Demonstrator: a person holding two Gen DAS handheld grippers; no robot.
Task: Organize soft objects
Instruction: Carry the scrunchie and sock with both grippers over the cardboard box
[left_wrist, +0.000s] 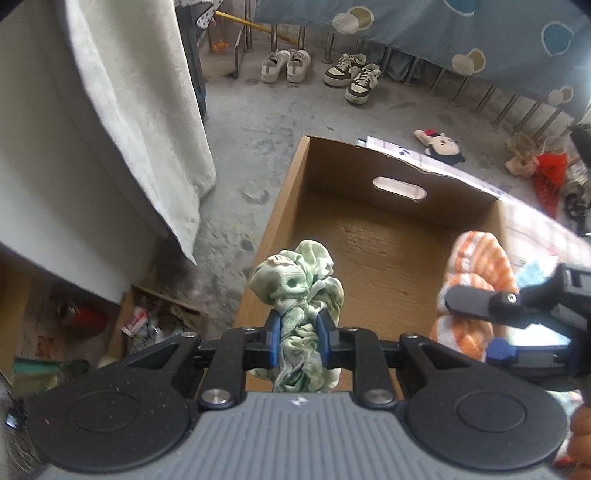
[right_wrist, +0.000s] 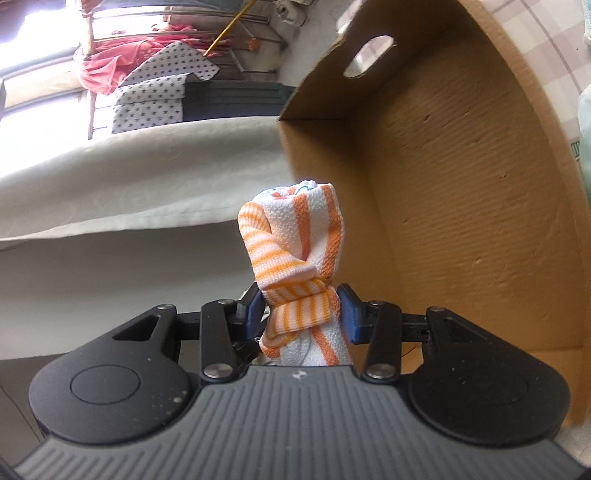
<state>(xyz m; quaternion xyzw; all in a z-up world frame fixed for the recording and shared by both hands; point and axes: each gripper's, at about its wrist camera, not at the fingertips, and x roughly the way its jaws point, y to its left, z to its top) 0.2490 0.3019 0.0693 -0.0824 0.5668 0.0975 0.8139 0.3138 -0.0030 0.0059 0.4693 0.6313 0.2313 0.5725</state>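
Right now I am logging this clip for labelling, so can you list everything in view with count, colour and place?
Cardboard box: one, brown, open, bare inside, below both grippers.
Green cloth bundle: one, pale green, clamped in the left gripper.
Striped cloth bundle: one, orange and white, clamped in the right gripper.
Sneakers: two pairs, white and cream-brown, on the far floor.
Plush toy: one, red, black and cream, on the floor behind the box.
White cloth: one, hanging at left.
Blue sheet: one, with circles, hanging at back.
Left gripper: shut on the green bundle.
Right gripper: shut on the striped bundle.
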